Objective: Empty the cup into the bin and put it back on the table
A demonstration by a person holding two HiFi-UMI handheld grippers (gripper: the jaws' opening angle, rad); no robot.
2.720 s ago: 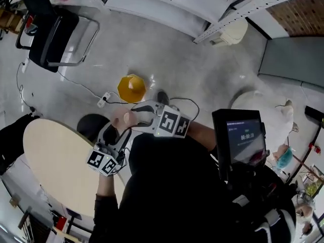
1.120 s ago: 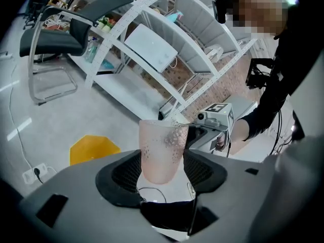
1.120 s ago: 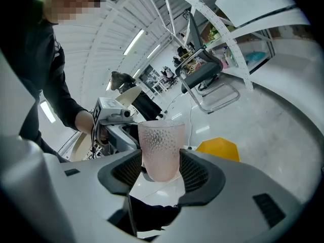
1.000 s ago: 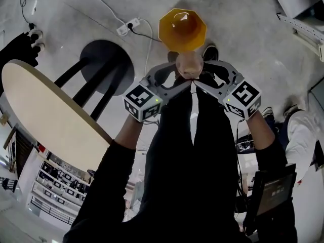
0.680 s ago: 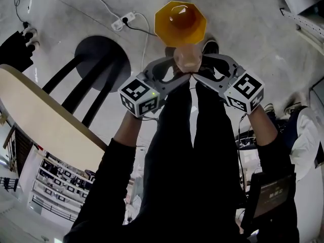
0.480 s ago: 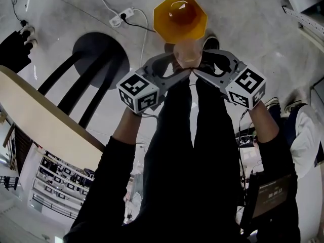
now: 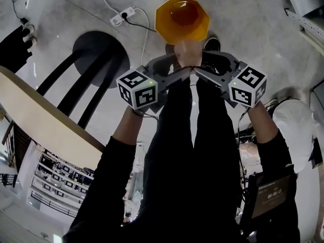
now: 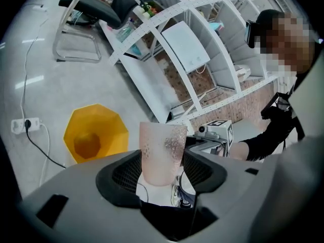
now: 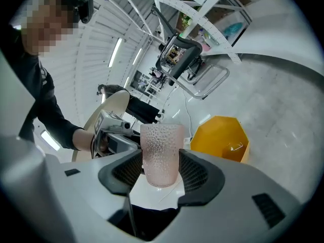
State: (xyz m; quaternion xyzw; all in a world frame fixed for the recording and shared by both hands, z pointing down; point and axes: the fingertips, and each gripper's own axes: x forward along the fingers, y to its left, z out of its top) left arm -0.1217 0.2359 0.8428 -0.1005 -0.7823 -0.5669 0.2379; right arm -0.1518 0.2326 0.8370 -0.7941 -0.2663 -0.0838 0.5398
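A pink dimpled cup (image 7: 188, 51) is held upright between both grippers, just short of the yellow bin (image 7: 182, 18) on the floor. My left gripper (image 7: 176, 74) comes in from the left and my right gripper (image 7: 201, 71) from the right, and their tips meet under the cup. In the left gripper view the cup (image 8: 162, 153) stands between the pads of the left gripper (image 8: 162, 172), with the bin (image 8: 96, 138) beyond on the left. The right gripper view has the cup (image 9: 162, 153) between the pads of the right gripper (image 9: 161, 172), and the bin (image 9: 220, 137) lies to the right.
The round beige table (image 7: 35, 118) is at the left, its dark base (image 7: 101, 59) on the floor near the bin. A white power strip (image 7: 124, 15) with a cable lies beside the bin. White shelving (image 8: 192, 49) stands further off. The person's legs are below the grippers.
The person has turned from the table towards the bin with the cup in both grippers. Over the last second the cup has edged closer to the bin's rim.
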